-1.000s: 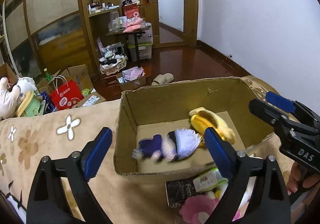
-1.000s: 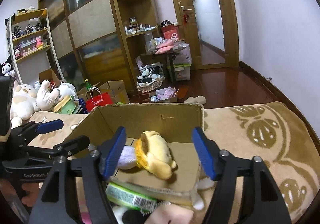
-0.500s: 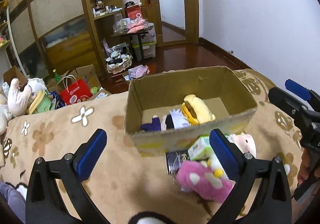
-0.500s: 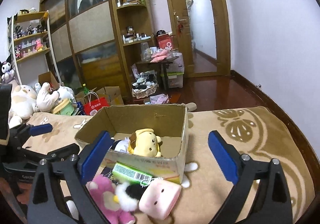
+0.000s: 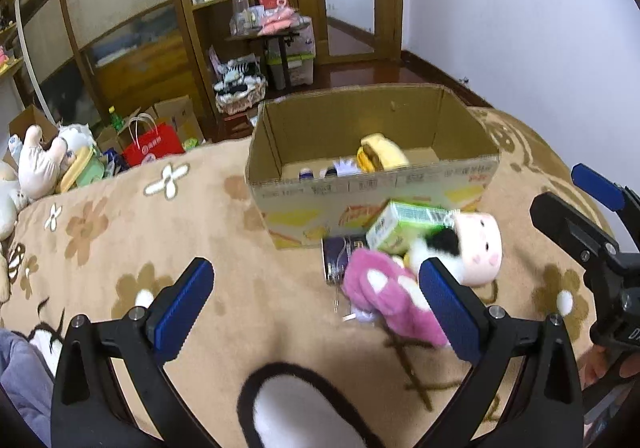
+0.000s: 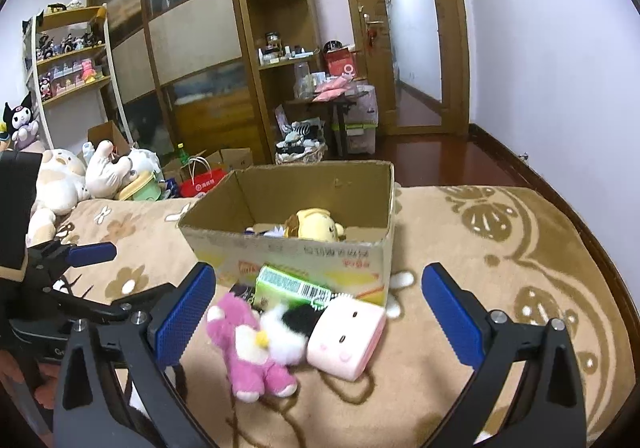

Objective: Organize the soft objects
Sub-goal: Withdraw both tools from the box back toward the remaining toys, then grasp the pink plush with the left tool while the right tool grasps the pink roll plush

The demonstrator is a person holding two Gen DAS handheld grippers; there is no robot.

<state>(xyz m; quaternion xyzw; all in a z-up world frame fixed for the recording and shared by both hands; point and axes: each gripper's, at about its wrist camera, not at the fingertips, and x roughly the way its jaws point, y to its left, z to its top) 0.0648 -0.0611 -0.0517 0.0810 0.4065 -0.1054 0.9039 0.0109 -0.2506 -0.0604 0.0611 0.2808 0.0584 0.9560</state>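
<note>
Fingers of the left gripper (image 5: 316, 302) and the right gripper (image 6: 318, 314) both stand wide apart, having just been opening, with nothing pressed between them. Just beyond them on the tan flowered blanket (image 6: 500, 248) lie a pink plush (image 6: 250, 348), a black-and-white plush (image 6: 290, 326), a pink square plush (image 6: 346, 336) and a green carton (image 6: 292, 286). Behind these, touching them, the cardboard box (image 6: 320, 256) holds a yellow plush (image 6: 316, 224).
</note>
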